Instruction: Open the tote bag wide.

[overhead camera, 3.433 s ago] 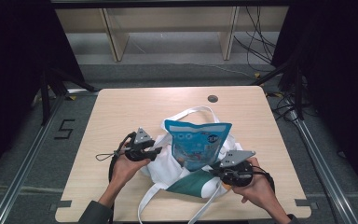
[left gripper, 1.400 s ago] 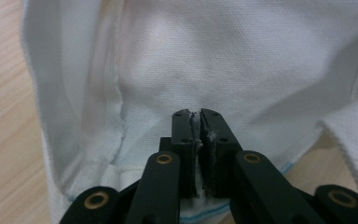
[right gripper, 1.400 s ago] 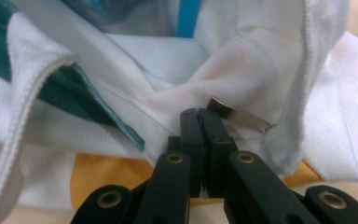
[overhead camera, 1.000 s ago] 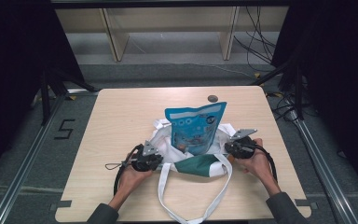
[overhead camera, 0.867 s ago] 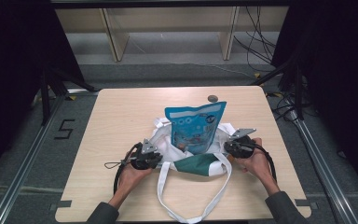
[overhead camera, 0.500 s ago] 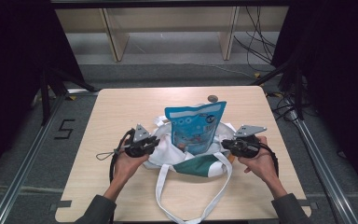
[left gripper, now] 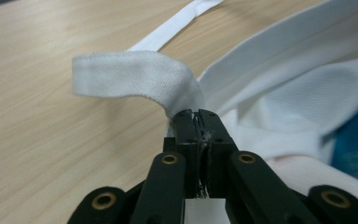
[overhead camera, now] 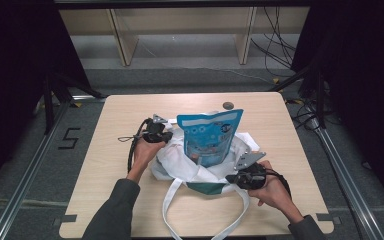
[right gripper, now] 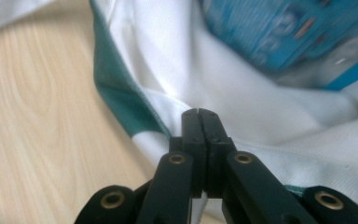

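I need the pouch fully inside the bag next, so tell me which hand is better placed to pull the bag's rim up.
Probably the left. The left gripper is shut on the bag at its strap, up beside the pouch. The right gripper pinches the cloth lower, near the table.

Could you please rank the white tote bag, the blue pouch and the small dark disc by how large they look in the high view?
1. white tote bag, with its straps
2. blue pouch
3. small dark disc, by far the smallest
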`<state>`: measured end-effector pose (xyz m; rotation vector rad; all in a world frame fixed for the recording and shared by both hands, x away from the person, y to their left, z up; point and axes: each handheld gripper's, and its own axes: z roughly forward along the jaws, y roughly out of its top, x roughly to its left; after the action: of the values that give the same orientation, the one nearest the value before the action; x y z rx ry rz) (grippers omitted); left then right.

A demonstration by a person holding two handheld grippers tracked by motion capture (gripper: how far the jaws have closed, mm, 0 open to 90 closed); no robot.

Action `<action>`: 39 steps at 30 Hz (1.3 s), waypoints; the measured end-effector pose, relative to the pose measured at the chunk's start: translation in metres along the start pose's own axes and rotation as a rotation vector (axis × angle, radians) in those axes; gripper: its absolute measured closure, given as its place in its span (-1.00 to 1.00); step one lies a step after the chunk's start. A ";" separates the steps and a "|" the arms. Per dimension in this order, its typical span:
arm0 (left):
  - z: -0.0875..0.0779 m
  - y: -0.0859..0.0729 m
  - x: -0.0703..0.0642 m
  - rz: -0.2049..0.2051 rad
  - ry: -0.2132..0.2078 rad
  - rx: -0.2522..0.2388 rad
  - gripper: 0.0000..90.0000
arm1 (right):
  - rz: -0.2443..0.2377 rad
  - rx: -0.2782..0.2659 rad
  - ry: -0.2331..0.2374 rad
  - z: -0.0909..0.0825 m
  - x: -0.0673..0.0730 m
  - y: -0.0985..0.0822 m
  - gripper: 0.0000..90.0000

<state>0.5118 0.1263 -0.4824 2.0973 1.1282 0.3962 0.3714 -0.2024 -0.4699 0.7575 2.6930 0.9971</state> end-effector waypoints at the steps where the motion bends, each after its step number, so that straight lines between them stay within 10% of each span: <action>1: 0.000 0.000 0.000 0.000 0.000 0.000 0.97 | 0.000 0.000 0.000 0.000 0.000 0.000 1.00; 7: 0.018 -0.005 -0.007 -0.007 -0.002 0.013 0.97 | -0.013 0.012 -0.024 0.009 0.007 -0.014 1.00; 17: -0.049 0.000 -0.029 0.069 -0.096 -0.152 0.80 | 0.004 -0.085 -0.037 -0.016 -0.003 -0.003 0.88; 21: -0.070 -0.017 -0.041 0.084 -0.131 -0.181 0.69 | 0.050 -0.167 -0.086 -0.029 -0.012 -0.004 0.77; 26: -0.088 -0.045 -0.047 0.030 -0.171 -0.216 0.66 | 0.071 -0.160 -0.106 -0.029 -0.015 -0.006 0.74; 39: -0.114 -0.085 -0.061 0.053 -0.194 -0.222 0.60 | 0.077 -0.171 -0.140 -0.039 -0.015 -0.017 0.66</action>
<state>0.3622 0.1584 -0.4597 1.9271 0.8758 0.3192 0.3646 -0.2431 -0.4519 0.8679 2.4413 1.1296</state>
